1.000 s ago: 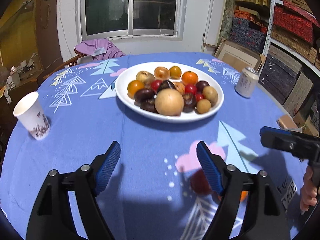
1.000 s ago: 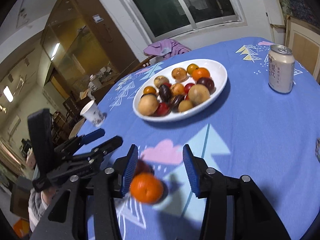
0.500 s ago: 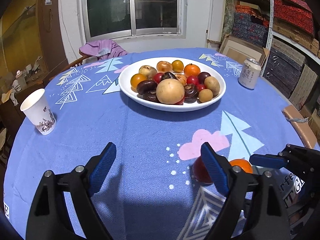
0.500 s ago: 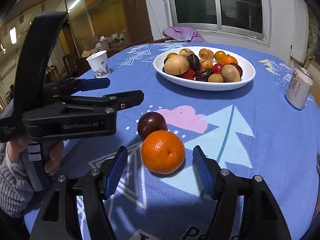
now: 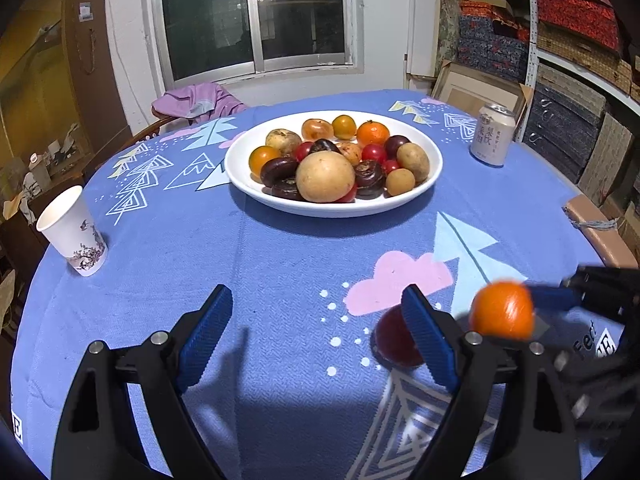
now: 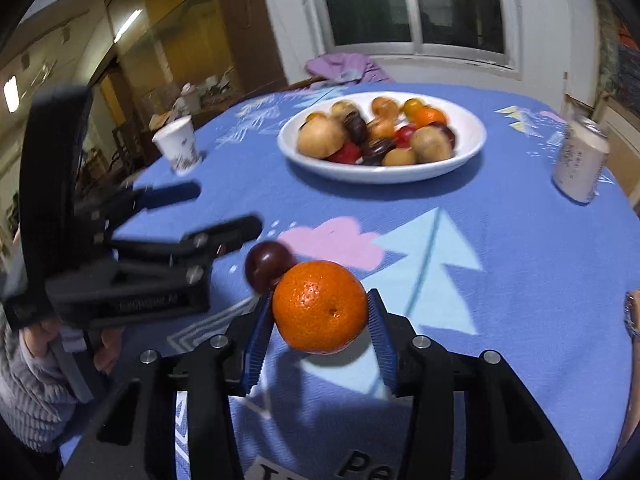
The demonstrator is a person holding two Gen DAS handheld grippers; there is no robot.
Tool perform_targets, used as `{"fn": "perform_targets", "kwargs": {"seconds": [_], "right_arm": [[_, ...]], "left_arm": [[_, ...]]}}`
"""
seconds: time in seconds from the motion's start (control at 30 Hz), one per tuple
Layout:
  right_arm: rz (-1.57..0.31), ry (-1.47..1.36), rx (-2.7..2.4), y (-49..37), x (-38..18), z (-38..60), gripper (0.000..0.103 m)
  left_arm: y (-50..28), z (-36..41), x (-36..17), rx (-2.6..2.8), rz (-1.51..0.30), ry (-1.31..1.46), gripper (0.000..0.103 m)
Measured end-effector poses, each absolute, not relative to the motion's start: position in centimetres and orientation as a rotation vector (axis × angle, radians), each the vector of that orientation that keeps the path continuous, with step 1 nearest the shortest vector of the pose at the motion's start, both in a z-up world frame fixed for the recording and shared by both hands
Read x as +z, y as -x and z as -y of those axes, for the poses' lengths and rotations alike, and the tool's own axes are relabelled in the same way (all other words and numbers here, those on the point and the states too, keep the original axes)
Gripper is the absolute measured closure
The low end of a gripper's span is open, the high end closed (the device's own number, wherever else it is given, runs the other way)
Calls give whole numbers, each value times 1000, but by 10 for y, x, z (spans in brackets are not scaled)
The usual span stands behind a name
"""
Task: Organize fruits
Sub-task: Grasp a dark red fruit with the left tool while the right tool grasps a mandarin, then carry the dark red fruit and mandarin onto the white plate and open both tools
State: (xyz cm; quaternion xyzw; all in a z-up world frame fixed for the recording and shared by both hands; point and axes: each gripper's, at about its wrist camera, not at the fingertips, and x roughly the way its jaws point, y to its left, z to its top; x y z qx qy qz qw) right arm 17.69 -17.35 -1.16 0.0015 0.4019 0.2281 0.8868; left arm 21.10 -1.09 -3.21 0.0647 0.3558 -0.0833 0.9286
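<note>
Orange (image 6: 320, 307) sits pinched in your right gripper (image 6: 320, 334), lifted off cloth near plum (image 6: 267, 265). Left gripper (image 5: 316, 332) is wide open, empty. Round skin w/ narrow grip: jerk toward plate (image 6: 468, 148) and it'll slip out.

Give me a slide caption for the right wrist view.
Right gripper shut on an orange, lifted above the blue tablecloth, plum behind.
</note>
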Motion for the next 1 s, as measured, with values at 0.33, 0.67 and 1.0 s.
{"fn": "perform_targets", "kwargs": {"seconds": [0.33,0.67,1.0], "right_arm": [[-803,-116,414,-188,2,209,56],[-793,-134,430,-187,4,210,56],[-778,-157,416,-195,9,214,56]], "left_arm": [[-206,45,-39,-277,-718,-197,40],[-201,74,-58,-453,-804,-237,45],[-207,69,-41,-475,-791,-194,66]]}}
